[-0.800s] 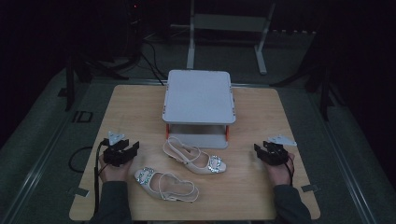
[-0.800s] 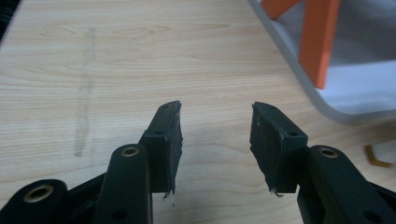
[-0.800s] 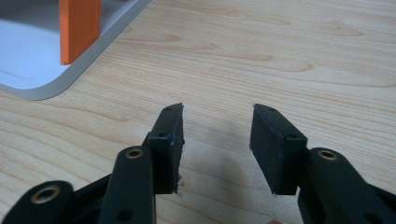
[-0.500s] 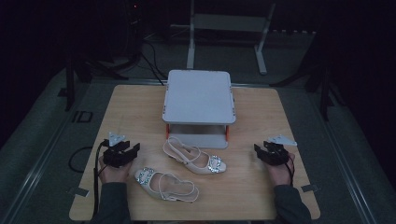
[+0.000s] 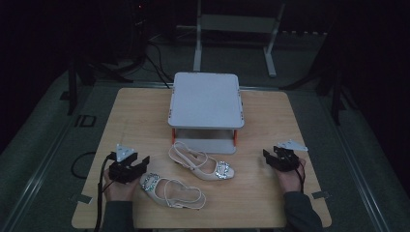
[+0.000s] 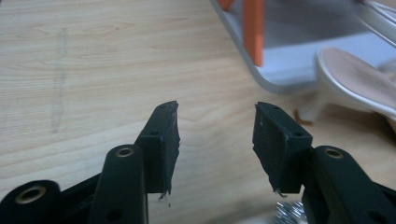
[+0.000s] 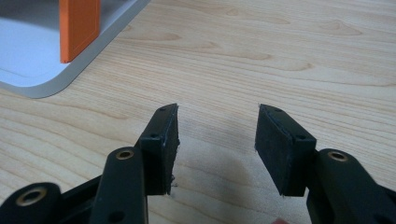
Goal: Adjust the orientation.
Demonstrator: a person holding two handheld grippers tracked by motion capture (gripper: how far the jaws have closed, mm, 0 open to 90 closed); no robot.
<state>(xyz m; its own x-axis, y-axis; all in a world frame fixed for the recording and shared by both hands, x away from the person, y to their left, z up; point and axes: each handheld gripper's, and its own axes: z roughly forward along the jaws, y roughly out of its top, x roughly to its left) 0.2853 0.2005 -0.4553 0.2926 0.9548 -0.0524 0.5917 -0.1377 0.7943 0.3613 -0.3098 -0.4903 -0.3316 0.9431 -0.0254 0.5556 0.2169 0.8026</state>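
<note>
With both claws released and empty, the left claw (image 5: pixel 144 161) rests beside the near sandal (image 5: pixel 170 189) by the counter's (image 5: pixel 135 111) near edge and the right claw (image 5: pixel 267 155) near its right edge, so the reach seems unstarted; next, the left must close on that sandal.

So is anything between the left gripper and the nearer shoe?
Nothing visible. The left gripper sits open just left of the nearer shoe, by its jewelled toe, with bare table between them. The other shoe lies farther off, in front of the rack.
</note>
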